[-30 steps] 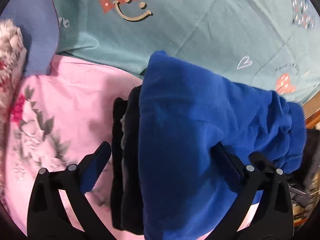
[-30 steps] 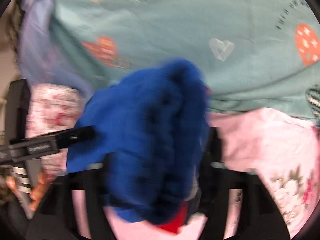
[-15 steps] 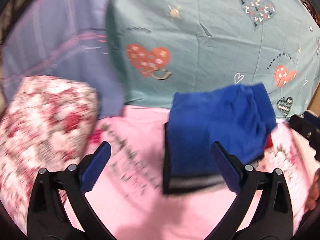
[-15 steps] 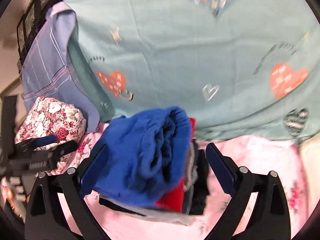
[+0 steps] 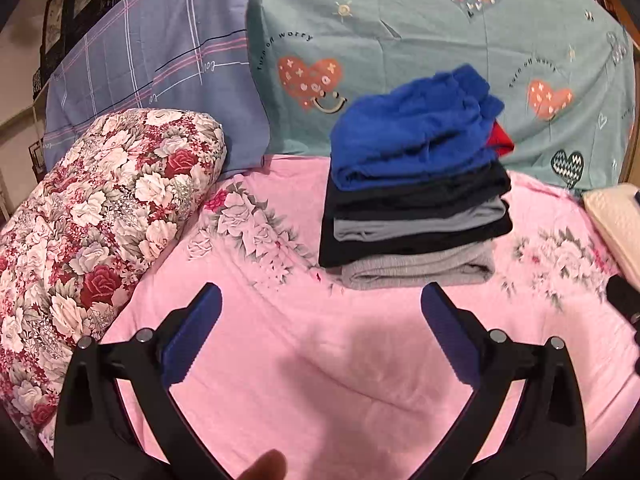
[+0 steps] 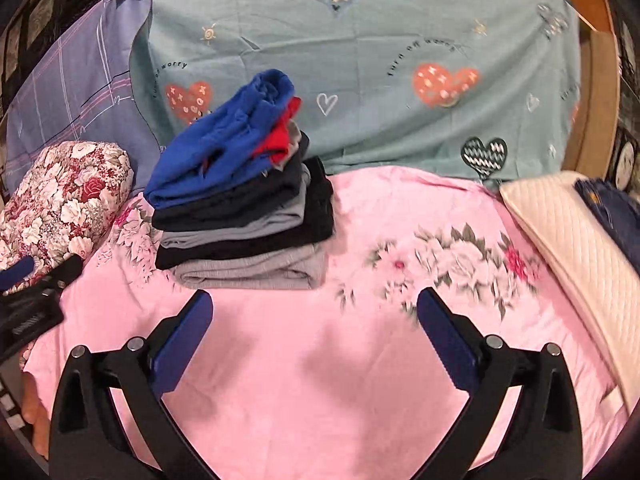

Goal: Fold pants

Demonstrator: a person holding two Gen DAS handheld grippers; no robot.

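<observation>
Folded blue pants (image 5: 412,136) lie on top of a stack of folded clothes (image 5: 416,220) in black and grey, with a red piece showing at the back, on the pink floral sheet (image 5: 320,352). The pants (image 6: 224,140) and the stack (image 6: 248,236) also show in the right wrist view. My left gripper (image 5: 320,320) is open and empty, a little in front of the stack. My right gripper (image 6: 314,320) is open and empty, in front of the stack and to its right. The left gripper's tip (image 6: 36,280) shows at the right wrist view's left edge.
A floral bolster (image 5: 88,232) lies at the left. A teal cover with hearts (image 5: 400,20) and a lilac checked pillow (image 5: 152,64) stand behind. A cream quilted cushion (image 6: 568,248) with dark blue cloth (image 6: 612,208) on it lies at the right.
Both grippers have let go of the blue pants and pulled back from the stack. The pants now rest on top of the stack.
</observation>
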